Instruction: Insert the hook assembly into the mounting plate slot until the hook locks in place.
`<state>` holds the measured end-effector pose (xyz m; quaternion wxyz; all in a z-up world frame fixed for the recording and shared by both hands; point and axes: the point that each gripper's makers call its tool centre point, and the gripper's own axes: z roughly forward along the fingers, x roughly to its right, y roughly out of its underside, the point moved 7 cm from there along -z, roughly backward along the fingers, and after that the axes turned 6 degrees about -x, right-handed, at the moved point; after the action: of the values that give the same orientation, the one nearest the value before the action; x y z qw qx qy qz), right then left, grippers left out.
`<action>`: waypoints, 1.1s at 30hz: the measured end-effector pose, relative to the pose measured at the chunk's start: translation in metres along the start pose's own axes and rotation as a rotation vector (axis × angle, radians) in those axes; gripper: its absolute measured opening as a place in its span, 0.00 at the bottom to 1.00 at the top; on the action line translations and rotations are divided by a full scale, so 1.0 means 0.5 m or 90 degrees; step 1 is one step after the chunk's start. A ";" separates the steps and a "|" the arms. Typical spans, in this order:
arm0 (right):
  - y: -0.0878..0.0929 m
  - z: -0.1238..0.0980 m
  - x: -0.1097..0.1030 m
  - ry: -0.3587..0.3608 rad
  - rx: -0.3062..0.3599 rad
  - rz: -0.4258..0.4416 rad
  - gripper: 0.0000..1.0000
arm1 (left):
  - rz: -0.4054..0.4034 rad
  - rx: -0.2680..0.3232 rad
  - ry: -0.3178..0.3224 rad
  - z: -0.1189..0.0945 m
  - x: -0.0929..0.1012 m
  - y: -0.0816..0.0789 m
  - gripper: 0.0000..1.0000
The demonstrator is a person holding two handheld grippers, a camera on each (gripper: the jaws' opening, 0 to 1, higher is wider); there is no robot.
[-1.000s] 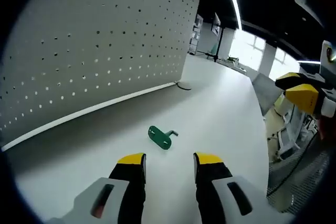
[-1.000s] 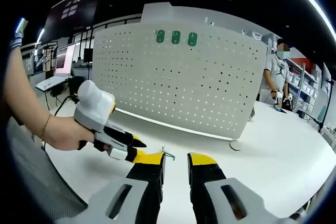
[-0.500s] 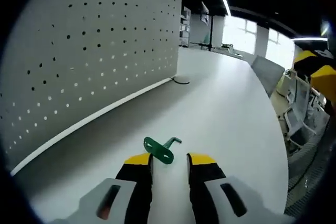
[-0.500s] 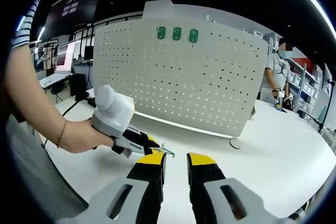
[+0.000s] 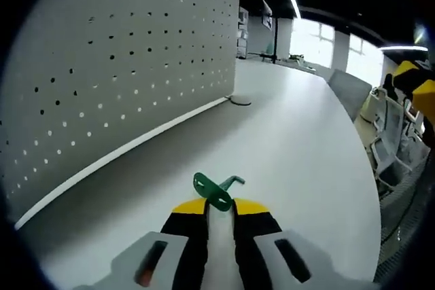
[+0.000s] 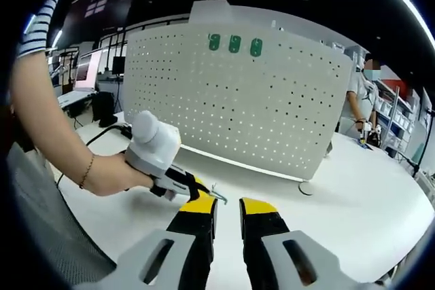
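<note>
Pinching one green hook assembly (image 5: 216, 192) between its two yellow-tipped jaws, my left claw (image 5: 217, 206) sits low over the white tabletop (image 5: 299, 147). I count one such hook at the claw: a flat green oval plate with a bent metal peg projecting to the view's right. I cannot tell whether it is touching the tabletop or just above it.

In the right gripper view, the left claw (image 6: 197, 189) enters from the left, carried by one hand (image 6: 112, 173) with a thin bracelet at the wrist. The hook's bent peg (image 6: 219, 194) is just visible at its tips.

My right claw (image 6: 228, 208) has its two jaws spread a narrow gap apart, with nothing between them. It hangs above the tabletop, just beside the left claw.

One white pegboard (image 6: 238, 106) stands upright on the tabletop behind both claws. It serves as the mounting plate, and I count three green hook plates (image 6: 234, 44) in a row near its top edge. One round foot (image 6: 305, 188) supports its right end.

One person (image 6: 357, 110) stands beyond the pegboard's right end.
</note>
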<state>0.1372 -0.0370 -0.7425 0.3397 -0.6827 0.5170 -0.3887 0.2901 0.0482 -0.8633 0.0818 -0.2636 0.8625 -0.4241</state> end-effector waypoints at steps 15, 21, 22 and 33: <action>0.002 0.002 -0.002 -0.004 -0.006 -0.003 0.11 | 0.009 -0.001 0.011 0.005 -0.004 0.000 0.01; 0.003 0.002 -0.002 -0.005 -0.007 -0.001 0.11 | 0.006 -0.002 0.017 0.001 -0.010 -0.004 0.01; 0.003 0.002 -0.003 -0.005 -0.007 -0.001 0.11 | 0.006 -0.002 0.016 0.000 -0.012 -0.005 0.01; 0.003 0.003 -0.004 -0.010 -0.008 0.000 0.11 | -0.018 -0.007 0.029 -0.038 -0.030 -0.022 0.01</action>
<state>0.1376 -0.0352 -0.7451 0.3398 -0.6879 0.5166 -0.3800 0.3001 0.0634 -0.8439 0.0545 -0.2663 0.8629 -0.4261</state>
